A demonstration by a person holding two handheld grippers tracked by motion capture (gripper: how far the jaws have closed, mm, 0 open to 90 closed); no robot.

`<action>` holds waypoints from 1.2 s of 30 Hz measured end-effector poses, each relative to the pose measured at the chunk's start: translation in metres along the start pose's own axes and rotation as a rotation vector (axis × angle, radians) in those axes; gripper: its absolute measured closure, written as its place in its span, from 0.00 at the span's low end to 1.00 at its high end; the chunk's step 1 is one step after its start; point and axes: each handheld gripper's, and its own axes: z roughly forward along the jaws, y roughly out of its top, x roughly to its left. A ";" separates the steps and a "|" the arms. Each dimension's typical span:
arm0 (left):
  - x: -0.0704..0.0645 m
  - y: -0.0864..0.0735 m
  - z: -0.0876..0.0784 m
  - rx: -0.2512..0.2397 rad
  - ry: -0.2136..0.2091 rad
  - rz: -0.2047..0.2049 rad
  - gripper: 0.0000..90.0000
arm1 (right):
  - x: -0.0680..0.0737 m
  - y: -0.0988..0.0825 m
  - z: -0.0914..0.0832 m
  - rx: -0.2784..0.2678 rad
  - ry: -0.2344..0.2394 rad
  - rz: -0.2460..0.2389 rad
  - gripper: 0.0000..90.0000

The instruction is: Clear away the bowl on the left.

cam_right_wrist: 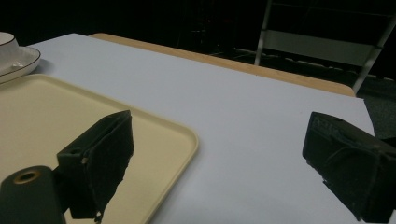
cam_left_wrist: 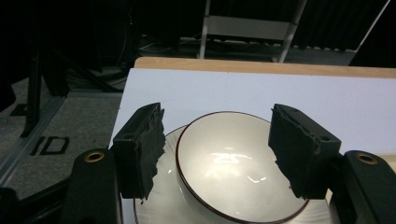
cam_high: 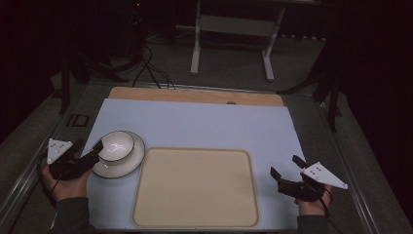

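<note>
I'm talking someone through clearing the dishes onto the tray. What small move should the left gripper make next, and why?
Probably ease the left gripper a little forward and down, then close. Its jaws stand open on either side of the white bowl, which sits on the plate beside the empty beige tray; they do not appear to touch the bowl's rim yet. The right gripper hangs open at the tray's other side.

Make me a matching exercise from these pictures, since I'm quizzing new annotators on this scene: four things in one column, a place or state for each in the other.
Things
1. bowl
2. tray
3. left gripper
4. right gripper

Places or states
A. lies empty at the table's near middle
B. open, jaws either side of the bowl
C. sits on the plate
D. open, over bare table right of the tray

Pairs: 1-C, 2-A, 3-B, 4-D
</note>
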 end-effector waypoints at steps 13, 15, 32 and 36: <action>0.001 0.011 0.013 0.003 0.034 -0.011 0.37 | 0.000 0.000 -0.001 -0.004 -0.002 0.001 0.10; 0.002 0.011 0.014 0.006 0.035 -0.010 0.37 | 0.000 0.000 -0.001 -0.004 -0.003 0.001 0.10; 0.003 0.004 0.044 0.109 0.072 -0.014 0.37 | 0.000 0.000 -0.001 -0.006 -0.002 0.002 0.10; 0.003 0.002 0.051 0.130 0.083 -0.020 0.37 | -0.001 0.000 -0.001 -0.007 -0.001 0.005 0.10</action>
